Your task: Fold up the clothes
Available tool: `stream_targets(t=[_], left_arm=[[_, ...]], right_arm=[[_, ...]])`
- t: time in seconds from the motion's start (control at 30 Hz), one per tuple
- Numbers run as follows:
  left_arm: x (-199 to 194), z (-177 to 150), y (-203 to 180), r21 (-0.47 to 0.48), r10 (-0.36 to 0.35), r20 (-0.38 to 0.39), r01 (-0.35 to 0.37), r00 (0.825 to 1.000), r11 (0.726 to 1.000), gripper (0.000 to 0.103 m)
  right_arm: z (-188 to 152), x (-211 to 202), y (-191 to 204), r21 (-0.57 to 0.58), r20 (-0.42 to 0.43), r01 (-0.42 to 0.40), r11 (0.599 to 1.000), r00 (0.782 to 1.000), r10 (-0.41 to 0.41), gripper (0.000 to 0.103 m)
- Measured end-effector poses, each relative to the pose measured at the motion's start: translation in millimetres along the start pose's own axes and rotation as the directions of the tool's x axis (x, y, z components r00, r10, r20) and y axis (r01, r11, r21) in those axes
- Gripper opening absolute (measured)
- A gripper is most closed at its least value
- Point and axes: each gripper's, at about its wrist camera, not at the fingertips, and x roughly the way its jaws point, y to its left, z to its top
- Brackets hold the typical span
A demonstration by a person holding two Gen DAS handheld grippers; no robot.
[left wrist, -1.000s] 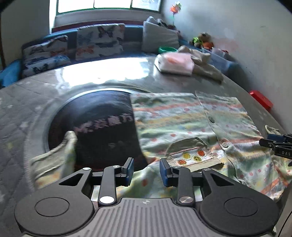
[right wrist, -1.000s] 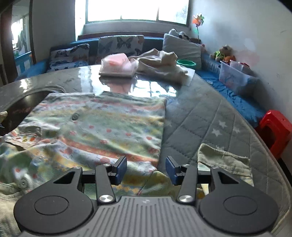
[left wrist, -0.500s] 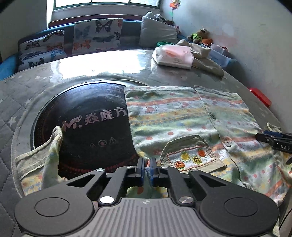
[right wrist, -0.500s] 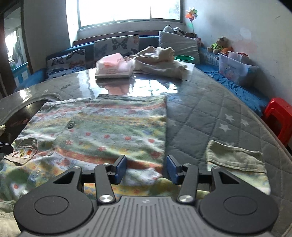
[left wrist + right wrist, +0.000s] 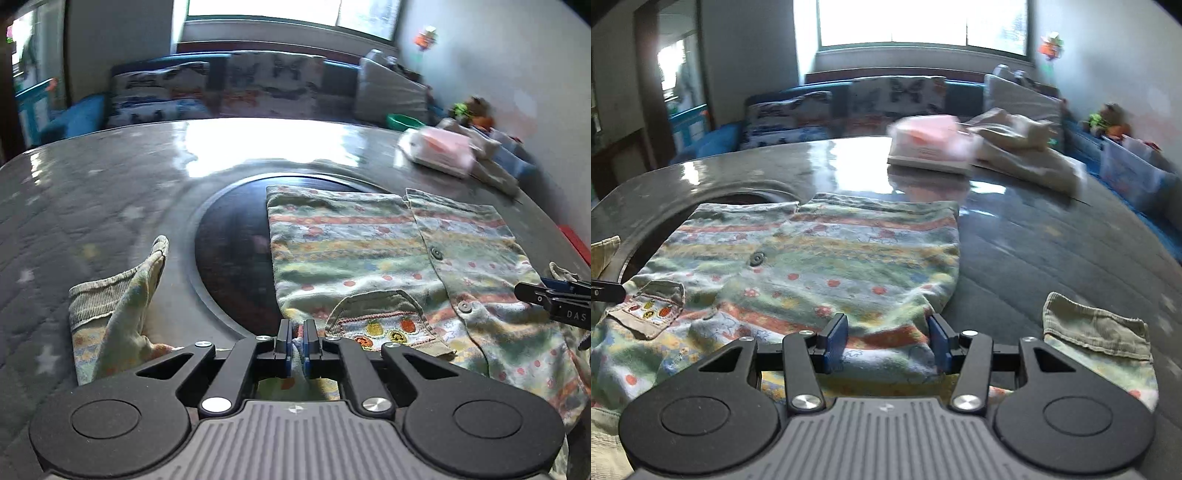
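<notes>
Striped cotton shirt [image 5: 351, 251] is lying flat on the grey table [image 5: 110, 184], front up, sleeve [image 5: 114, 317] trailing at nine o'clock. I am clenching the left gripper [image 5: 295, 345] on its shoulder fabric, presumably to lift that side for a fold. The right gripper [image 5: 888, 341] is straddling the other shoulder edge, pads not yet pressing.

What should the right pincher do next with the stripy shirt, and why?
Probably close the right gripper on the shirt. Its jaws stand open with fabric between them, while the left gripper already pinches its side.
</notes>
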Motion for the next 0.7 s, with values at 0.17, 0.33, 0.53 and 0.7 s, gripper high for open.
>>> stream_targets(t=[0.17, 0.33, 0.53, 0.7], left_arm=[[-11, -6, 28, -0.067, 0.061, 0.013, -0.06, 0.998, 0.996, 0.007], [-19, -9, 43, -0.106, 0.085, 0.017, -0.082, 0.996, 0.991, 0.007], [-22, -9, 44, -0.108, 0.089, 0.009, -0.088, 0.996, 0.99, 0.012], [-32, -5, 38, -0.104, 0.091, 0.036, -0.087, 0.995, 0.991, 0.022]], right_arm=[[16, 22, 33, -0.065, 0.006, -0.049, 0.997, 0.999, 0.049, 0.049], [24, 32, 55, -0.139, -0.016, -0.084, 0.987, 0.996, 0.083, 0.053], [23, 1, 34, -0.092, -0.01, -0.156, 0.983, 0.988, 0.156, 0.052], [31, -23, -1, -0.072, 0.026, -0.085, 0.994, 0.996, 0.087, 0.051]])
